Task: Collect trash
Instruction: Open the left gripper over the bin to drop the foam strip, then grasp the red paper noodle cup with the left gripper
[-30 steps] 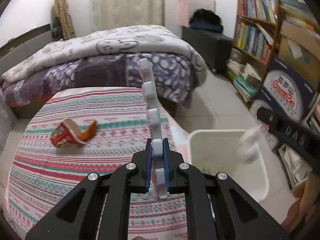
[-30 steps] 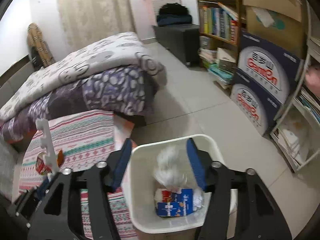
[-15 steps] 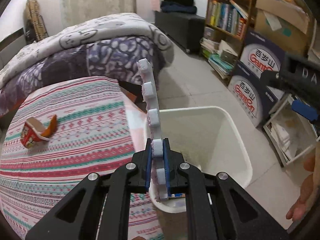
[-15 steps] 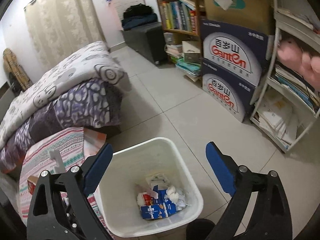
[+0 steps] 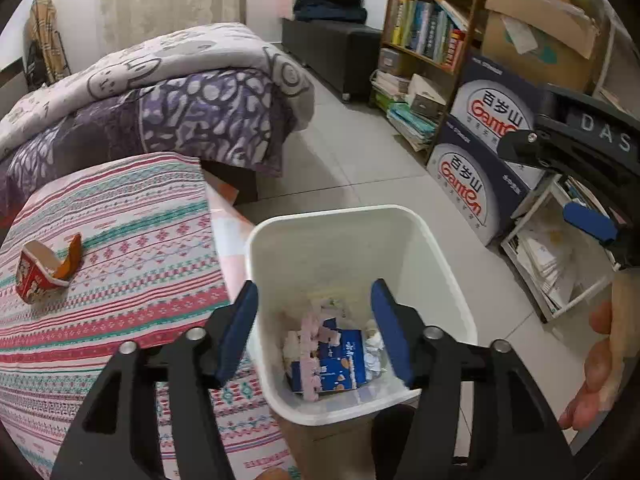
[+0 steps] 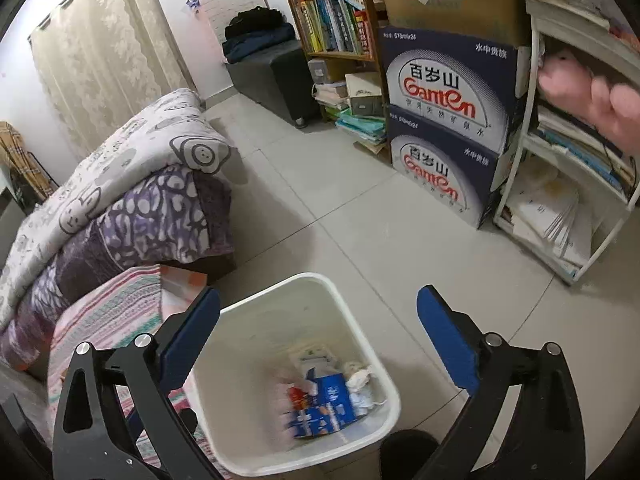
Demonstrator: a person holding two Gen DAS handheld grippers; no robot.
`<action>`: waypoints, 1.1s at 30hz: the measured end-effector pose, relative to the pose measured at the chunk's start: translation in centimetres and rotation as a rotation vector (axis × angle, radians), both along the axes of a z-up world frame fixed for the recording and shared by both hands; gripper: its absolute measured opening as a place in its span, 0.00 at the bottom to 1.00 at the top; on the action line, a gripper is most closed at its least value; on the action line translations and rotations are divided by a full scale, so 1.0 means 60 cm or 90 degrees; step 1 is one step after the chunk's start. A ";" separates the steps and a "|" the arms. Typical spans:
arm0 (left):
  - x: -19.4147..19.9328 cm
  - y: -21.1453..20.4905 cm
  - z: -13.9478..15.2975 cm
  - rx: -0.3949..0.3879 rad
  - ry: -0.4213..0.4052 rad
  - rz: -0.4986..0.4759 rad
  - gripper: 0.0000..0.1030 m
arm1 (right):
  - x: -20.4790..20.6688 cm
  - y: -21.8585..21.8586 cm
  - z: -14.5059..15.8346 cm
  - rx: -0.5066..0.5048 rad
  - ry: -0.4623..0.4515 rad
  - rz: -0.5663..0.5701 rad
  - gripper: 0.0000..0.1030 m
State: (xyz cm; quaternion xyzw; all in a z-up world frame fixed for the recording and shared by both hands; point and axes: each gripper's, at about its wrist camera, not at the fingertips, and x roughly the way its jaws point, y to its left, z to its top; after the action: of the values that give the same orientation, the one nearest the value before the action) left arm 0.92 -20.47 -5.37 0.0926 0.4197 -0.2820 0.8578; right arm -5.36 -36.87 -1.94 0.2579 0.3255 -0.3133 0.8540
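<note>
Both grippers were spread and empty: the left gripper [image 5: 314, 330] hung directly over the white trash bin [image 5: 448, 280], the right gripper [image 6: 320, 344] likewise above it. Below their fingers lay a pale notched strip [image 5: 316, 344], a blue carton [image 5: 340, 360] and crumpled tissue [image 6: 362, 384]. One red snack cup [image 5: 40, 268] remained on the striped tabletop [image 5: 140, 240], off to the left gripper's left, apparently the last piece to collect.

Even indoor light, fisheye-warped edges
</note>
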 end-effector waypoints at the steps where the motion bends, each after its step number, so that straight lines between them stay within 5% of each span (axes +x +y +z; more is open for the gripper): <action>1: 0.004 0.006 0.000 0.002 0.002 0.005 0.62 | 0.004 0.005 -0.001 0.004 0.001 0.005 0.92; 8: 0.056 0.072 -0.014 0.060 0.016 0.046 0.74 | 0.040 0.058 -0.007 0.000 0.024 0.067 0.93; 22: 0.208 0.331 -0.090 0.387 -0.013 0.080 0.76 | 0.127 0.169 -0.030 0.009 0.066 0.171 0.93; 25: 0.256 0.370 -0.100 0.458 -0.026 0.063 0.76 | 0.143 0.196 -0.032 -0.010 0.076 0.194 0.93; 33: 0.329 0.362 -0.144 0.540 -0.025 -0.062 0.76 | 0.178 0.234 -0.045 -0.001 0.099 0.234 0.93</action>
State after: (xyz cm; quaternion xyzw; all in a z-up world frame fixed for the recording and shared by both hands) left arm 20.65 1.26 -14.01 0.4621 0.4772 -0.1232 0.7373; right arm 5.31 -22.86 -4.63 0.1688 0.4319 -0.1713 0.8693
